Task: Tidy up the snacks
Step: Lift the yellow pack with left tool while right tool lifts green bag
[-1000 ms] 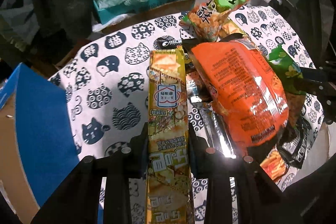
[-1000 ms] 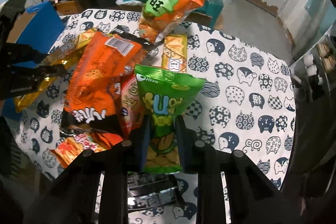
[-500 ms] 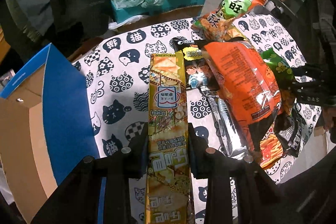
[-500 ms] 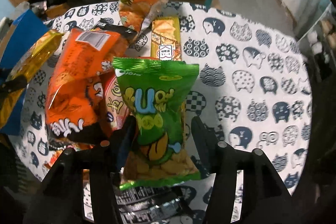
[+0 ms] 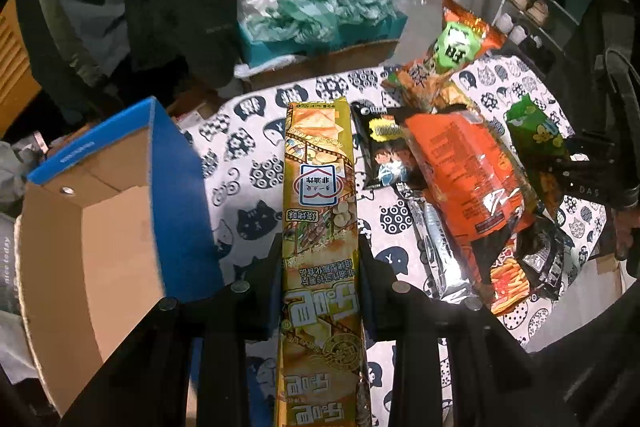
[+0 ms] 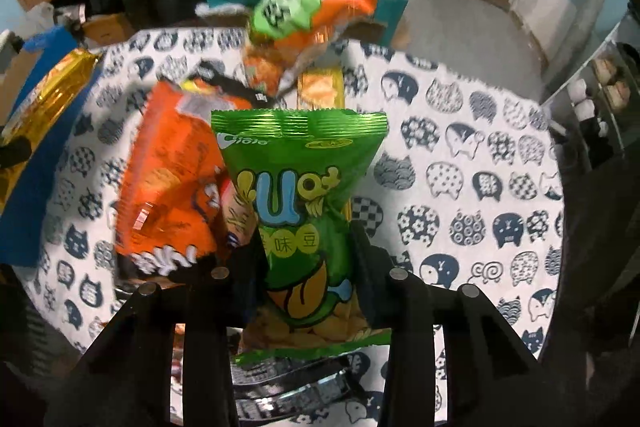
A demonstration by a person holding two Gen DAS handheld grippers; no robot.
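My left gripper [image 5: 319,259] is shut on a long gold snack box [image 5: 318,195] and holds it above the table, just right of an open blue cardboard box [image 5: 120,211]. My right gripper [image 6: 310,247] is shut on a green bean-snack bag [image 6: 300,187] lifted over the pile. The gold box also shows at the left edge of the right wrist view [image 6: 48,95]. The green bag and right gripper show at the right of the left wrist view [image 5: 536,131].
A pile lies on the cat-print tablecloth [image 5: 248,155]: a large orange bag [image 5: 464,167], an orange-and-green bag [image 5: 448,63], a black packet [image 5: 380,151], a silver wrapper [image 5: 436,247]. A teal box with plastic bags [image 5: 320,23] stands behind the table.
My left gripper has carried the gold box left toward the blue box, which now fills more of its view. My right gripper has lifted the green bag higher above the pile.
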